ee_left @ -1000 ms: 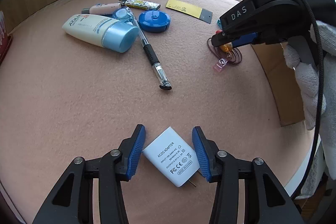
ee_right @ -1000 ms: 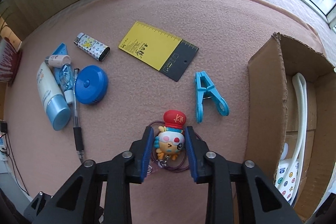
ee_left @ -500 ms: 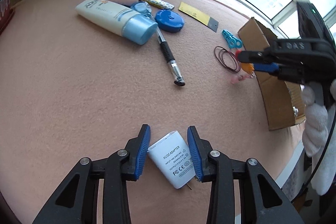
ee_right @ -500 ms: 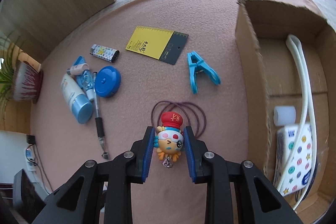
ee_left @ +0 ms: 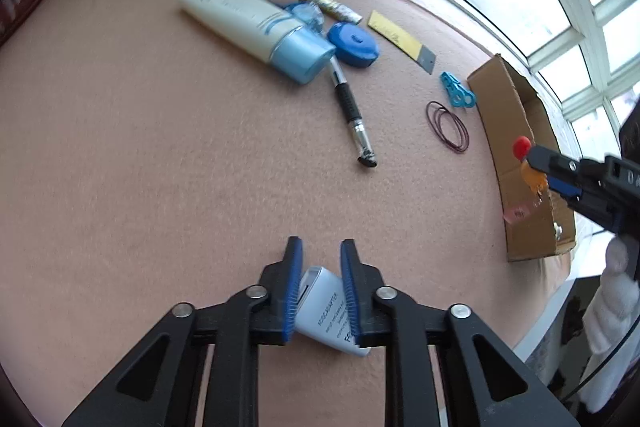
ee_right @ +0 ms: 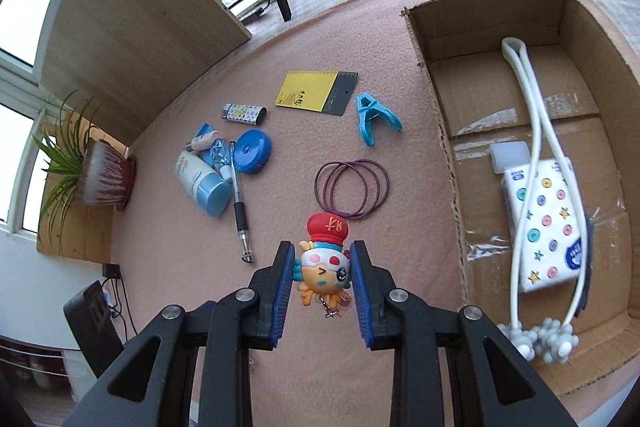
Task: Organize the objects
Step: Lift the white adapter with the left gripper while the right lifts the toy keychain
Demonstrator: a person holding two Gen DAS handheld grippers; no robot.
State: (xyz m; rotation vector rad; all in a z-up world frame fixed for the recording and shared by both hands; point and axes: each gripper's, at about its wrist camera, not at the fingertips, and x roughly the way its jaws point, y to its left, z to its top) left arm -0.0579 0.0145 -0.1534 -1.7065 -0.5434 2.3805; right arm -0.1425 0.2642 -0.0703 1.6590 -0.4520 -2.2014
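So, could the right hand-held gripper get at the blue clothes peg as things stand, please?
Probably not yet: the right hand-held gripper is shut on the cartoon keychain figure. The blue clothes peg itself lies uncovered on the mat.

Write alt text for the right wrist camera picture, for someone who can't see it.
The right hand-held gripper is shut on a cartoon keychain figure with a red hat, above a pink cloth-covered table. To its right sits an open cardboard box; hair ties, a blue clip and a yellow ruler card lie beyond.
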